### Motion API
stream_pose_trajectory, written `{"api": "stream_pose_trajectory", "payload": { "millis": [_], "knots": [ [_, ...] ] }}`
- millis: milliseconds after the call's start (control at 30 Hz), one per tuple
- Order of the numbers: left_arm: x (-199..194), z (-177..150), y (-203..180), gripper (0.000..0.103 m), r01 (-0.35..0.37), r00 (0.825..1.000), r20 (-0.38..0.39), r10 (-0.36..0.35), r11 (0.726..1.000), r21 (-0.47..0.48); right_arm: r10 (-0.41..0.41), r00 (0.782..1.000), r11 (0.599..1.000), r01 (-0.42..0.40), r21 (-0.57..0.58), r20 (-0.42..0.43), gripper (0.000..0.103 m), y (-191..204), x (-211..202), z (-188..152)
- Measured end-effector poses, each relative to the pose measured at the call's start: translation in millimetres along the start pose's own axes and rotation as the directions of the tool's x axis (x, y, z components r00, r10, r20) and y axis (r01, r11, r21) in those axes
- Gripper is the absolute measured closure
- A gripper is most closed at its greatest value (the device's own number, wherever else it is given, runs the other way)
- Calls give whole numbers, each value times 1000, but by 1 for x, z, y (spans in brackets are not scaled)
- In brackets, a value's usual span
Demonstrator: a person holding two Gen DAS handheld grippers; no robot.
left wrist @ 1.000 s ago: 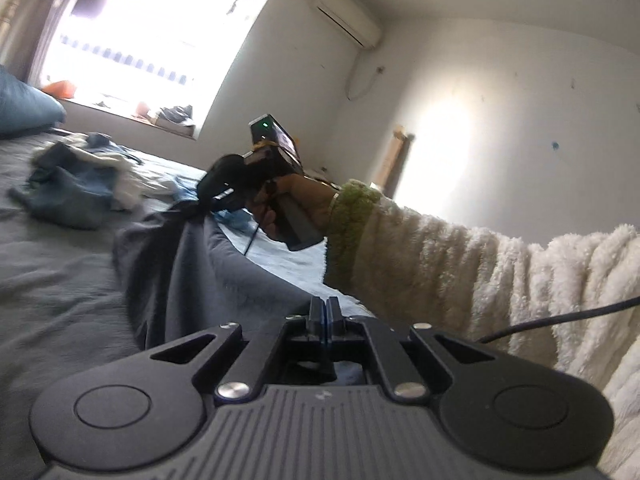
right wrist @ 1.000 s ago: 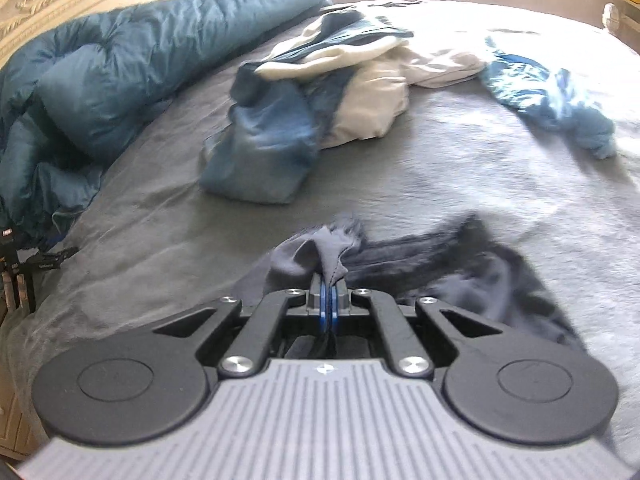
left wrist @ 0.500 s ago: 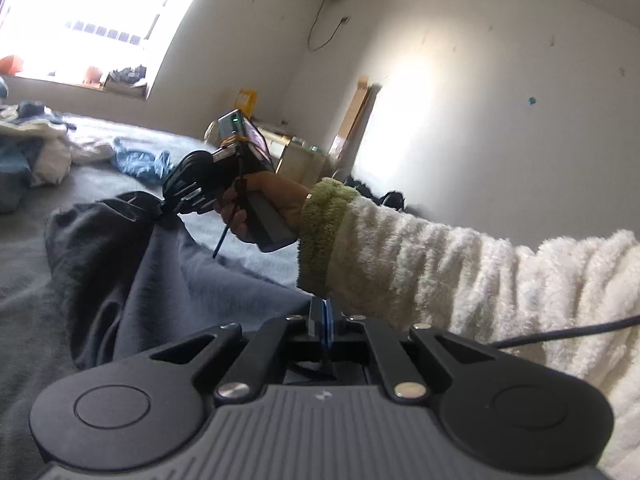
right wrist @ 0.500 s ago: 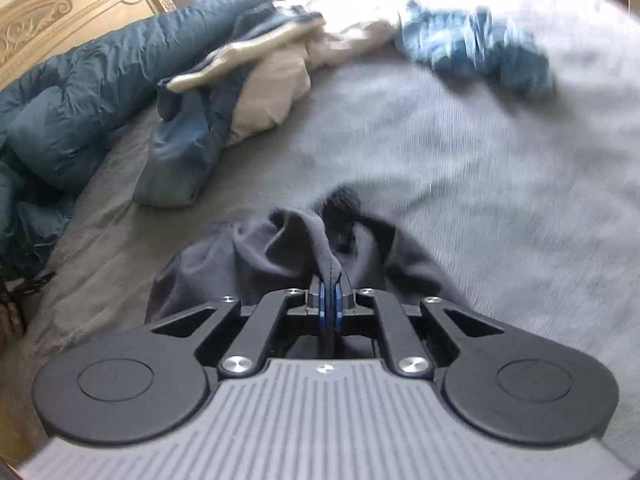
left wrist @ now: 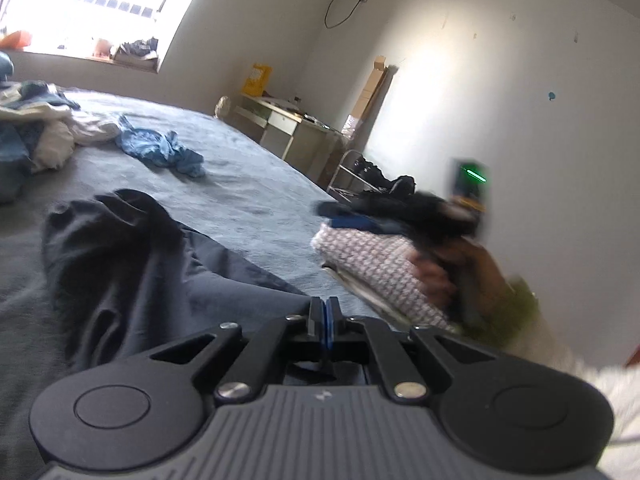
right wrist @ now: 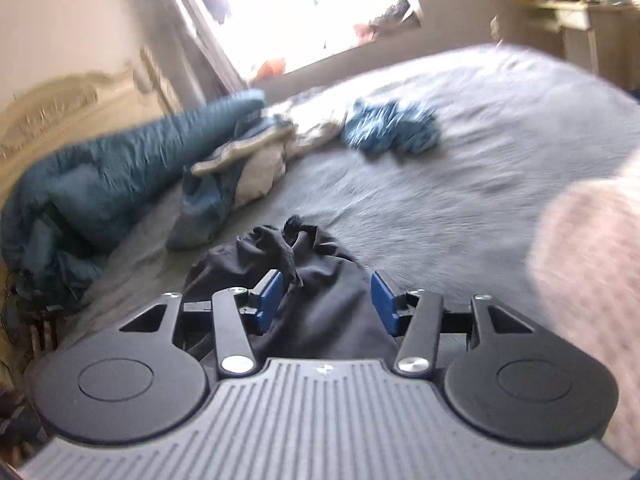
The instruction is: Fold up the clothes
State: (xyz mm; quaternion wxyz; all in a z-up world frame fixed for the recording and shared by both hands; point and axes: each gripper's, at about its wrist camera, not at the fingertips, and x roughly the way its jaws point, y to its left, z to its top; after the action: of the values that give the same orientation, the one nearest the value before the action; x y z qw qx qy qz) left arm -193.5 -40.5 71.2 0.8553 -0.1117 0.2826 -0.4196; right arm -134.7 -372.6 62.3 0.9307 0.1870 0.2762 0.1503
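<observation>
Left tool (left wrist: pixel 323 310) pinched shut on hem of dark garment (left wrist: pixel 132 264), anchoring it on bed (left wrist: pixel 256 196). Right tool (right wrist: pixel 326 300) wide, empty, garment bunched between pads, likely repositioning for next fold.

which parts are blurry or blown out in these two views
Left wrist view: window blown out, right gripper and hand motion-smeared, dark garment sharp. Right wrist view: bed, blue clothes and window streaked; fingers crisp.
</observation>
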Motion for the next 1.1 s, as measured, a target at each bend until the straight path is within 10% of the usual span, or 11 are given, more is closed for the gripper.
{"api": "stream_pose_trajectory", "payload": {
  "millis": [233, 433, 900, 1100],
  "knots": [
    [72, 27, -21, 101, 76, 992, -93, -84, 993, -95, 82, 991, 985, -97, 142, 110, 50, -19, -99, -90],
    [162, 34, -41, 101, 26, 978, -202, -48, 994, -110, -63, 993, 988, 48, 148, 98, 50, -28, -106, -141],
    [285, 1, -50, 101, -20, 921, -390, 7, 999, -29, -52, 990, 940, 4, 341, 131, 50, -90, -92, -179],
    [290, -20, -53, 76, -9, 888, -460, -8, 999, -35, -64, 990, 934, 16, 356, 125, 50, -99, -87, -182]
  ]
}}
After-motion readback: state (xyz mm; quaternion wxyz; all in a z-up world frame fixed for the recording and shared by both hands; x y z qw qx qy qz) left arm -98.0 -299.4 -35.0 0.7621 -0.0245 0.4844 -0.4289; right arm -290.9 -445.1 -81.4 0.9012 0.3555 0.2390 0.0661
